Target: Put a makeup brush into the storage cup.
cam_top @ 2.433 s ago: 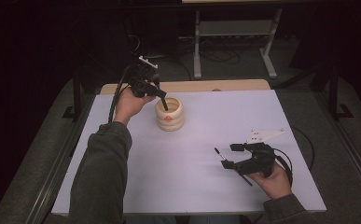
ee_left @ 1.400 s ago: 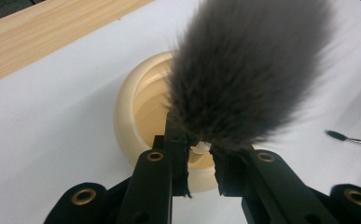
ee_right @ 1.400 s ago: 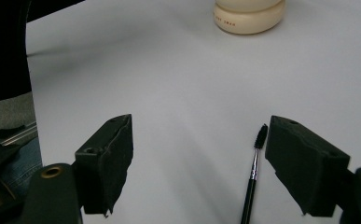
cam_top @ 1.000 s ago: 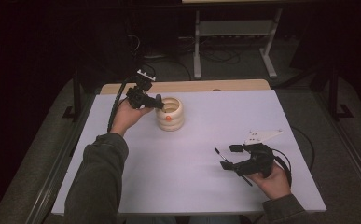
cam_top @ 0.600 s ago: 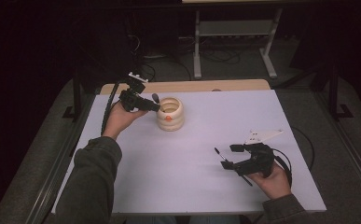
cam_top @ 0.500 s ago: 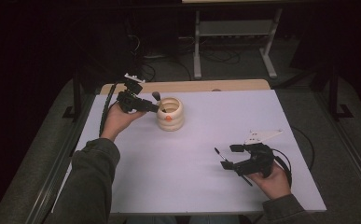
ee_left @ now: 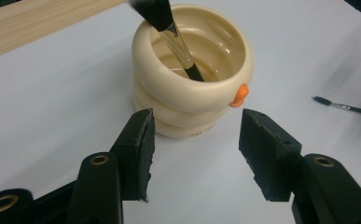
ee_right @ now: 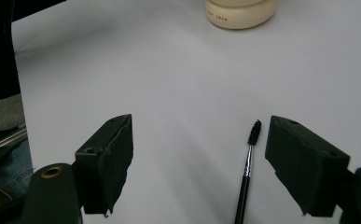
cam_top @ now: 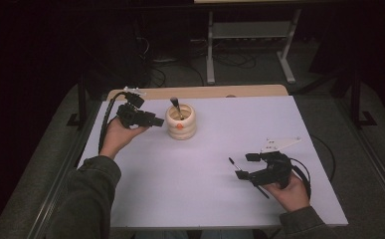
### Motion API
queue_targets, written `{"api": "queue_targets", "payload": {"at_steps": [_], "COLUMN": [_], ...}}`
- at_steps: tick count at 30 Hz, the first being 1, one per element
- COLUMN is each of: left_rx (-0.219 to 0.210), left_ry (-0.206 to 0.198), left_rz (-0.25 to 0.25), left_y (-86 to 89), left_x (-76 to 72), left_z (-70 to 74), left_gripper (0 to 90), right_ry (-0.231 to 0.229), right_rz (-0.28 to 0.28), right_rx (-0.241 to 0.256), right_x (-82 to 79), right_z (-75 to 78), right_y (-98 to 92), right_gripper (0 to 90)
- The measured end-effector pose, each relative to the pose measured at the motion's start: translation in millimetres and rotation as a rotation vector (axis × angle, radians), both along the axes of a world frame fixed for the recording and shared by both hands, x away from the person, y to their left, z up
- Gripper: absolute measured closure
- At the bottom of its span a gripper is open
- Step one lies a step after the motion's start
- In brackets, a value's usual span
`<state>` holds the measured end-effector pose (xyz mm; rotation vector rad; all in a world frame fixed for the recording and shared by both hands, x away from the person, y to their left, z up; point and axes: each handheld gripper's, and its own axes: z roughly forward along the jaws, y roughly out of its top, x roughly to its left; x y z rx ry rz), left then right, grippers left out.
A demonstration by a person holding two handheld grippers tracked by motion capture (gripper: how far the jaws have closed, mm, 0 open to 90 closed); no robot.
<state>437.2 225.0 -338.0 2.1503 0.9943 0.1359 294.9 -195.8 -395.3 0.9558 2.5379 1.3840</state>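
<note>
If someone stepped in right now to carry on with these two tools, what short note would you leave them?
Left gripper: open, empty, beside the cream pot.
Right gripper: open, empty, jaws either side of a small brush lying flat on the table, not yet gripping it.
Done: one brush stands leaning in the pot.
Left: probably close on the small brush, carry it over and drop it in the pot as well.

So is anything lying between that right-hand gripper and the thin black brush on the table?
Nothing visible. The slim black spoolie brush lies on the bare white table between the right gripper's open fingers, nearer one of them. The cream ringed holder sits well beyond.
</note>
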Motion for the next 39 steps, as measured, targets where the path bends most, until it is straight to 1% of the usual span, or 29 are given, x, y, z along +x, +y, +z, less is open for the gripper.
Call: {"api": "queue_targets", "payload": {"at_steps": [1, 2, 3, 4, 5, 7, 8, 9, 13, 14, 16, 17, 19, 22, 23, 26, 27, 28, 29, 32, 34, 36, 37, 39], "left_rx": [0.006, 0.001, 0.012, 0.005, 0.01, 0.01, 0.015, 0.006, 0.011, 0.017, 0.002, 0.011, 0.013, 0.007, 0.015, 0.024, 0.018, 0.024, 0.015, 0.031, 0.016, 0.02, 0.015, 0.031], "left_ry": [-0.002, -0.006, -0.009, -0.012, -0.019, -0.025, -0.028, -0.029, -0.035, -0.037, -0.041, -0.045, -0.053, -0.063, -0.064, -0.066, -0.066, -0.07, -0.072, -0.073, -0.074, -0.079, -0.077, -0.086], "left_rz": [-0.008, -0.005, -0.017, -0.016, -0.023, -0.021, -0.033, -0.033, -0.047, -0.056, -0.055, -0.063, -0.073, -0.074, -0.086, -0.093, -0.091, -0.101, -0.096, -0.107, -0.104, -0.111, -0.102, -0.123], "left_y": [1.2, 1.0, 1.7, 1.1, 1.1, 0.1, 0.8, 0.2, -0.9, -0.4, -1.6, -1.6, -2.2, -3.7, -3.1, -3.1, -3.4, -2.8, -3.3, -2.7, -2.8, -2.9, -4.1, -3.3], "left_x": [-1.5, -3.4, -5.1, -7.3, -8.8, -12.7, -14.0, -15.9, -21.8, -23.2, -26.9, -28.4, -32.1, -37.7, -39.2, -43.4, -45.4, -46.6, -48.3, -51.2, -53.2, -54.9, -56.7, -58.4], "left_z": [0.4, 0.1, 0.6, 0.3, 0.3, -0.2, -0.2, -0.9, -2.6, -2.0, -1.6, -0.7, 0.9, 1.7, 1.8, 0.9, 0.4, 0.3, -0.5, -1.1, -1.2, -1.0, -1.1, 0.0], "left_gripper": [44.4, 44.2, 43.9, 43.7, 43.5, 42.9, 42.5, 42.3, 41.3, 41.0, 40.4, 39.8, 39.2, 38.7, 38.7, 38.6, 38.6, 38.6, 38.6, 38.5, 38.2, 38.0, 37.5, 37.0], "right_ry": [0.002, 0.002, 0.003, 0.001, 0.002, 0.001, 0.003, 0.004, 0.003, 0.001, 0.002, 0.002, 0.002, 0.007, 0.007, 0.009, 0.008, 0.009, 0.008, 0.007, 0.007, 0.008, 0.009, 0.021], "right_rz": [0.001, 0.002, -0.001, -0.001, -0.005, -0.008, -0.011, -0.014, -0.018, -0.02, -0.023, -0.025, -0.024, -0.034, -0.037, -0.04, -0.041, -0.041, -0.04, -0.041, -0.037, -0.039, -0.04, -0.046], "right_rx": [-0.001, -0.004, -0.007, -0.009, -0.008, -0.009, -0.01, -0.011, -0.013, -0.014, -0.015, -0.017, -0.02, -0.019, -0.02, -0.022, -0.023, -0.024, -0.026, -0.027, -0.031, -0.031, -0.03, -0.022], "right_x": [0.0, 0.0, -0.1, -0.1, -0.4, -0.7, -1.0, -1.3, -1.4, -1.5, -1.8, -1.9, -1.9, -2.5, -2.7, -3.0, -3.0, -3.0, -2.8, -2.3, -1.9, -2.0, -1.8, -1.2], "right_z": [0.0, -0.1, -0.2, -0.3, -0.2, -0.3, -0.3, -0.3, -1.2, -1.4, -1.3, -1.4, -1.5, -1.6, -1.4, -1.2, -1.3, -1.4, -1.6, -2.0, -2.3, -2.4, -2.5, -2.4], "right_y": [0.2, 0.3, 0.5, 0.3, 0.3, -0.3, -0.6, -0.9, -2.1, -2.4, -3.0, -3.4, -4.4, -4.6, -4.8, -4.9, -4.8, -4.8, -4.8, -4.7, -4.6, -4.5, -4.7, -4.9], "right_gripper": [22.5, 22.5, 22.5, 22.4, 22.4, 22.4, 22.4, 22.4, 22.4, 22.4, 22.4, 22.4, 22.4, 22.4, 22.4, 22.4, 22.4, 22.4, 22.5, 22.5, 22.4, 22.4, 22.4, 22.4]}}
